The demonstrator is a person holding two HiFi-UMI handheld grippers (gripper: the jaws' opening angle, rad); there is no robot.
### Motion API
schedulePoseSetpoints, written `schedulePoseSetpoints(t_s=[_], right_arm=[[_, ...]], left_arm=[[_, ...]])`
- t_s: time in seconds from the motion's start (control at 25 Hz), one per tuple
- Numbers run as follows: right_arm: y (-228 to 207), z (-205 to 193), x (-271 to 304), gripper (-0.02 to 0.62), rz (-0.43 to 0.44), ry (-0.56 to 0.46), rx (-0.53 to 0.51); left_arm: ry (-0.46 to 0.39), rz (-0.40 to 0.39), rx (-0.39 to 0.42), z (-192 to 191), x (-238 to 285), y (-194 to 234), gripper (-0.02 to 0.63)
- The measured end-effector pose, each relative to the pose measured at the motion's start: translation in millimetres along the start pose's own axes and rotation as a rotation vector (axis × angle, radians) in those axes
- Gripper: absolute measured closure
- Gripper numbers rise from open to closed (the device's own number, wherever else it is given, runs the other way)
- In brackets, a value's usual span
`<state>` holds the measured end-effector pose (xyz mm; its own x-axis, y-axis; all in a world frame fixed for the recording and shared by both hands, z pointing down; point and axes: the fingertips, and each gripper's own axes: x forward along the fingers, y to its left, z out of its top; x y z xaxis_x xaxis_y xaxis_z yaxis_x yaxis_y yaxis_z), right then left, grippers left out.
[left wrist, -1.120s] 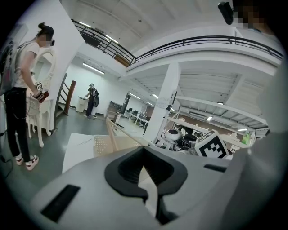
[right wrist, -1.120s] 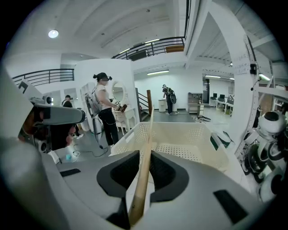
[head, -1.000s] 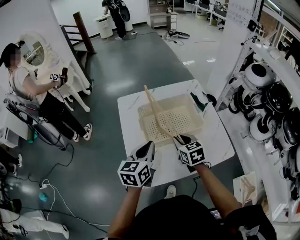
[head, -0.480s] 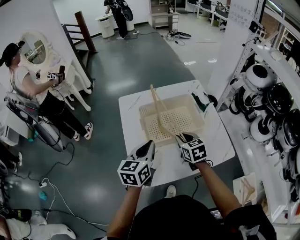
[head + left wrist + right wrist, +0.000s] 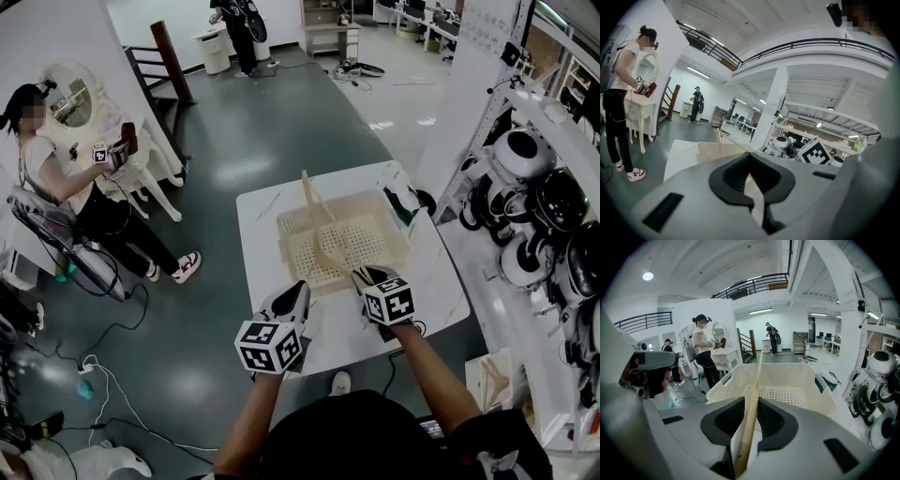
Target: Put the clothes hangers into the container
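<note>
A cream perforated basket [image 5: 292, 249] stands on the white table [image 5: 262, 211]. My right gripper [image 5: 361, 275] is at the basket's near rim, shut on one end of a wooden clothes hanger [image 5: 319, 211]. The hanger slants up and away over the basket. In the right gripper view the hanger [image 5: 752, 399] runs from between the jaws of that gripper [image 5: 746, 437] toward the basket [image 5: 797, 376]. My left gripper [image 5: 298, 292] hovers at the table's front edge, left of the basket, shut with nothing in it. The left gripper view shows the left gripper [image 5: 752, 183] with the basket [image 5: 705, 151] beyond it.
A dark green item [image 5: 405, 200] lies at the table's far right corner. Shelves with white and black round devices [image 5: 548, 202] stand close on the right. A person [image 5: 56, 178] stands by a white vanity at the left. Cables [image 5: 103, 384] lie on the floor.
My right gripper has shifted slightly right and forward, and the hanger's far end has swung a little to the right over the basket. The left gripper has stayed put.
</note>
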<state>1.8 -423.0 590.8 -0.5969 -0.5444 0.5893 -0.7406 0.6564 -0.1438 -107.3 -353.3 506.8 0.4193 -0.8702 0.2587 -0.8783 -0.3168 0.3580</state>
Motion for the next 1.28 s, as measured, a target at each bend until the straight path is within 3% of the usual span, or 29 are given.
schedulePoseSetpoints(t_s=[1.28], right_arm=[[-67.6,6.3,24.0,0.503,-0.003,0.031,-0.072]], left_arm=[[-0.005,0.048,-0.012,5.9,54.6,0.6,0.601]])
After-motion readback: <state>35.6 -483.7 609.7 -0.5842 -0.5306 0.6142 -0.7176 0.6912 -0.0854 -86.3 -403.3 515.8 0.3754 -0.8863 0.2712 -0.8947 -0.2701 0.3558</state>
